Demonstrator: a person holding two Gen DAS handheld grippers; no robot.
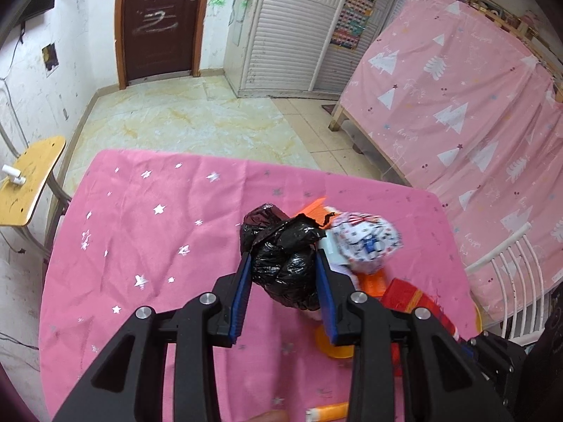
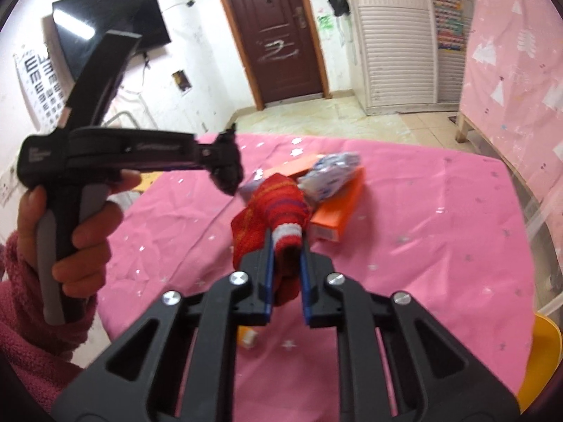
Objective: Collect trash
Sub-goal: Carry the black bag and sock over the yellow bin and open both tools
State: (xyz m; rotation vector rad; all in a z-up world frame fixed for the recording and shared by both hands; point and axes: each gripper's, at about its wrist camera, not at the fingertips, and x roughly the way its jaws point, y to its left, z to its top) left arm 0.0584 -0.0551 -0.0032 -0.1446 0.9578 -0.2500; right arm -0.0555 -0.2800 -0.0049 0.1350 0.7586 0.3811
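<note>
My left gripper (image 1: pixel 283 258) is shut on a crumpled black plastic bag (image 1: pixel 285 260) and holds it above the pink star-print tablecloth (image 1: pixel 147 232); the bag also shows in the right wrist view (image 2: pixel 227 170). My right gripper (image 2: pixel 286 242) is shut on a red striped sock (image 2: pixel 278 204), also seen in the left wrist view (image 1: pixel 411 299). Beyond lie a patterned white wrapper bundle (image 1: pixel 366 242) (image 2: pixel 330 172) and an orange box (image 2: pixel 337 211).
A yellow chair (image 1: pixel 28 186) stands at the table's left, a white chair (image 1: pixel 520 281) at its right. A pink-covered bed (image 1: pixel 457 105) lies to the right. A small orange-and-white item (image 1: pixel 327 413) lies near the table's front edge. Tiled floor, door and wardrobe are beyond.
</note>
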